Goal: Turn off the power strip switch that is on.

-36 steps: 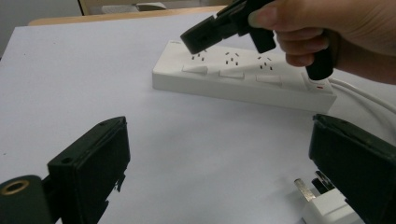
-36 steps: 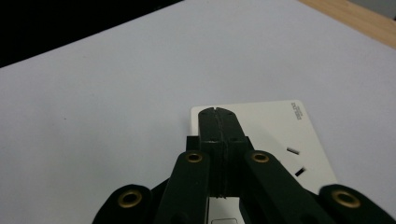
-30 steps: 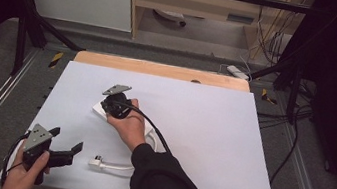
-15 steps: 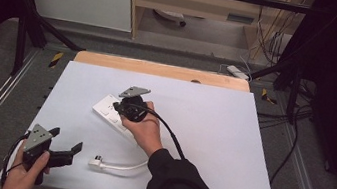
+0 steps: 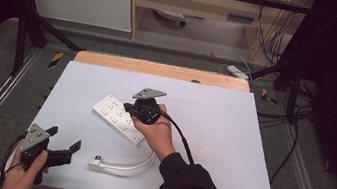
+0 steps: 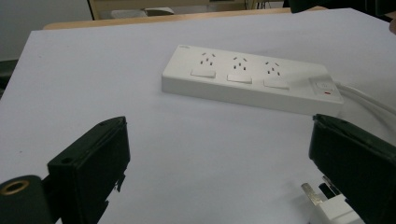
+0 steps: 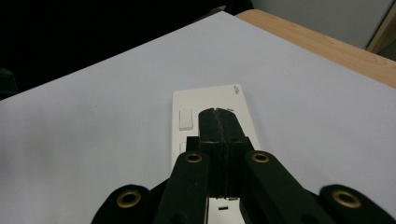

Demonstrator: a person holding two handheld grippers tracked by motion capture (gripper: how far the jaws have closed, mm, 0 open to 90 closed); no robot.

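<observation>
High view: white power strip (image 5: 119, 118) lies mid-surface (image 5: 249, 152); right tool (image 5: 130, 107) sits over its near half. Left tool (image 5: 64, 142) at the front-left corner, well apart. White plug (image 5: 95, 162) lies between.

Left gripper view: jaws spread wide, nothing between; power strip (image 6: 250, 79) ahead, plug (image 6: 329, 205) by one jaw.

Right gripper view: jaws pressed together, empty, above the strip (image 7: 187, 116).

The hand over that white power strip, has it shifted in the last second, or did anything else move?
The right gripper, jaws shut, slid rightward and slightly away along the power strip, uncovering more sockets. Nothing was taken hold of or let go. The left gripper, open, the strip and its plug stayed put.
</observation>
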